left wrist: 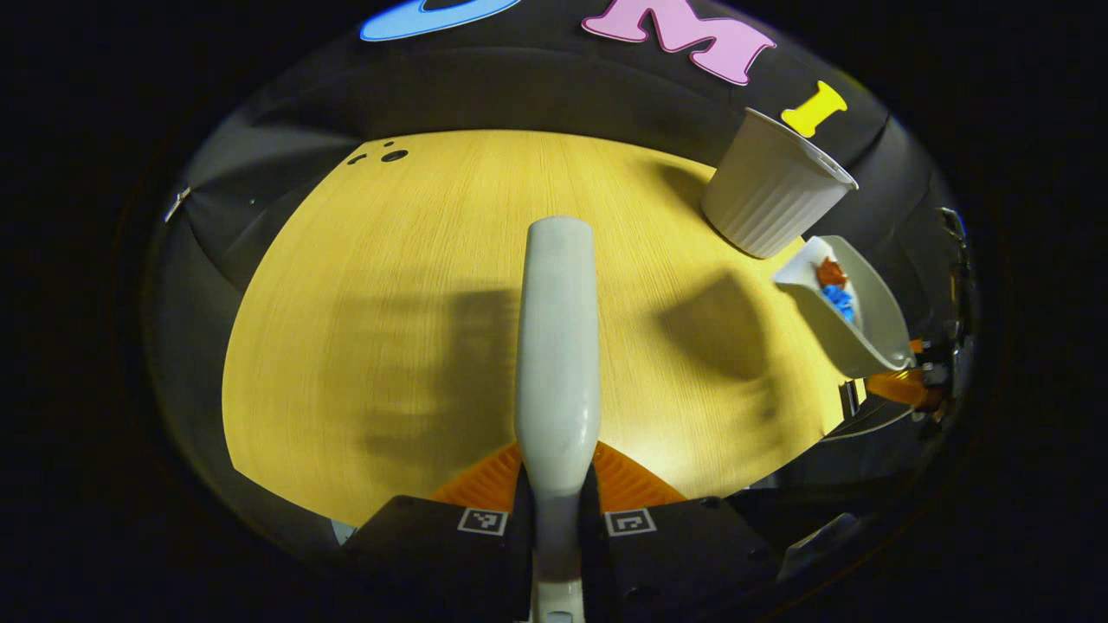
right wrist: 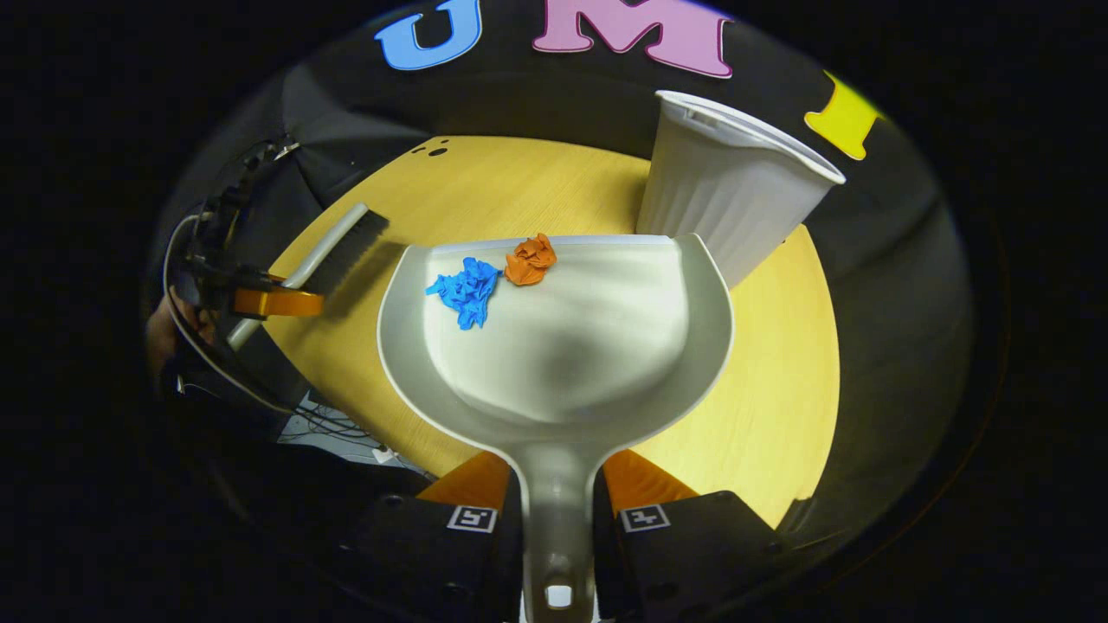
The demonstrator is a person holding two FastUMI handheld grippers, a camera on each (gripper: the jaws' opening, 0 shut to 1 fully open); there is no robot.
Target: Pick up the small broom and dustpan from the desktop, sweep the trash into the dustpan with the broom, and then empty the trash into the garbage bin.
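In the right gripper view, my right gripper (right wrist: 558, 506) has its fingers pressed on either side of the handle of the pale grey plastic dustpan (right wrist: 563, 346), which I hold out ahead over the yellow wood-grain worktop (right wrist: 770, 407). Near the pan's far edge lie a crumpled blue paper scrap (right wrist: 466, 290) and a crumpled orange paper scrap (right wrist: 530, 260), just beside each other. Just beyond the pan's far right corner stands the white ribbed plastic garbage bin (right wrist: 727, 203); it looks tilted, though that may be the lens. Off to the left, the other gripper holds the small broom with dark bristles (right wrist: 333, 251) above the worktop's edge.

In the left gripper view, my left gripper (left wrist: 557, 506) has its fingers clamped on the broom's pale handle, which runs forward over the worktop. Far right, the dustpan sits below the bin.
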